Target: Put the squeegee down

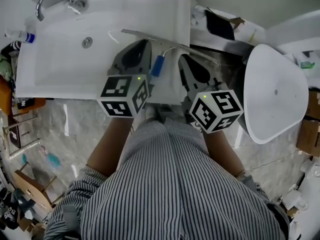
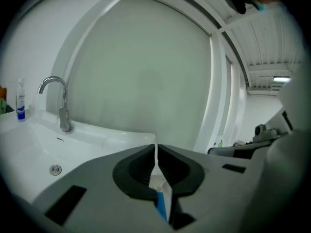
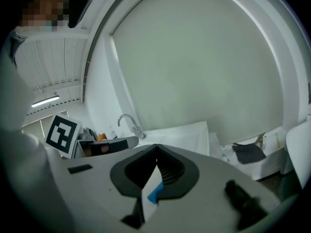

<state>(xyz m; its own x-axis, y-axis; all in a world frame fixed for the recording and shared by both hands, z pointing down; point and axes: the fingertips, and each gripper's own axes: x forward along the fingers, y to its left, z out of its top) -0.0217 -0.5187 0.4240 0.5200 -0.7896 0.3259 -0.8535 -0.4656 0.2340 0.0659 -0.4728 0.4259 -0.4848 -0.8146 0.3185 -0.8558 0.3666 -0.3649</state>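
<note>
Blue-handled squeegee (image 1: 158,64) lying at the white sink's (image 1: 60,69) right edge, left claw (image 2: 155,148) pressed together, right claw (image 3: 156,149) pressed together, bottle (image 1: 20,35) label unreadable.

Head camera sits high above the person, staring steeply down: sink (image 1: 165,9) across the top, striped shirt (image 1: 170,184) filling the bottom, so it stands well back from the work. Left hand-held gripper (image 1: 145,43) and right hand-held gripper (image 1: 182,59) sit mid-frame, side by side. Each carries its own camera just behind its jaws, looking along them close to level at the wall (image 2: 146,72). The jaws loom very near, filling the lower half. The left one looks across the basin, tap (image 2: 58,101) at its left. The right one sees that tap farther off, beside the left hand-held gripper's cube (image 3: 62,134). Tap and sink show in all three.
</note>
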